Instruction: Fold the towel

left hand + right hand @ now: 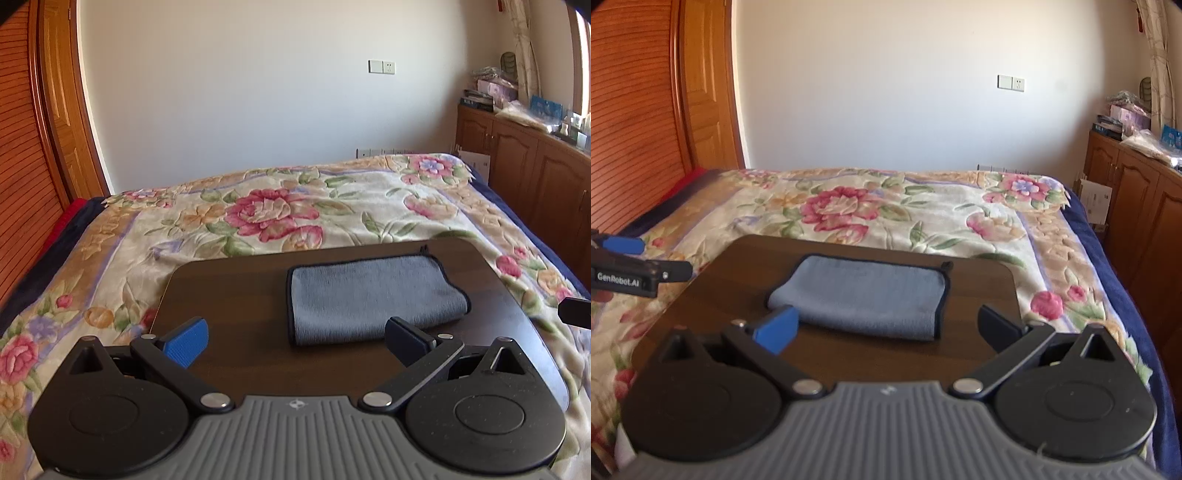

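Lengthwise, towel [373, 299] lies left-right.

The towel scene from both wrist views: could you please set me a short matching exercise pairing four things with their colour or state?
Things:
1. towel
2. tray table
3. left tool
4. blanket

Descriptions:
A. dark brown wood
B. floral, spread over the bed
C. grey-blue, folded, dark trim
D. open, holding nothing

Pairs: 1-C, 2-A, 3-D, 4-B

Clutter [517, 99] on cabinet [524, 155] too small to identify; cabinet cut off right.
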Demonstrator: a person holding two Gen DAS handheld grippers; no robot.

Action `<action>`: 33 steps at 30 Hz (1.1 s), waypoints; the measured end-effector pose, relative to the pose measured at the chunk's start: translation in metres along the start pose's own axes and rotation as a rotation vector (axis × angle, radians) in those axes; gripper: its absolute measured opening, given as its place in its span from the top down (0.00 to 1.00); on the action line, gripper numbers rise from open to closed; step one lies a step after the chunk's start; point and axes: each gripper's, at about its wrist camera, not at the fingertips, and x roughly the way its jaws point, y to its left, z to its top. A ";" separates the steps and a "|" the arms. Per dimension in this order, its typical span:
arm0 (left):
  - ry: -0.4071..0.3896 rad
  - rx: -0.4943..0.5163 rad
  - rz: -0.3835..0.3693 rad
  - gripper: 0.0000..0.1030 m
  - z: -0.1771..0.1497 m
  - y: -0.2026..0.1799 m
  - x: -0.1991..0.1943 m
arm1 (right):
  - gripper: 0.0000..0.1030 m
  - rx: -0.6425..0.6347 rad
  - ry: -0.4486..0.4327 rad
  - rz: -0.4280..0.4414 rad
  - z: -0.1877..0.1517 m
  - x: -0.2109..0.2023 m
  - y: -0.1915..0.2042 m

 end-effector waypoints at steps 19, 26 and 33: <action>0.059 0.010 0.010 0.03 -0.050 -0.003 -0.004 | 0.00 0.039 0.021 -0.011 -0.041 -0.006 0.011; 0.073 0.005 0.026 0.03 -0.068 -0.004 0.005 | 0.00 0.068 0.029 -0.017 -0.054 -0.003 0.010; 0.078 0.005 0.025 0.03 -0.082 -0.009 0.006 | 0.00 0.101 0.038 -0.037 -0.067 0.000 0.008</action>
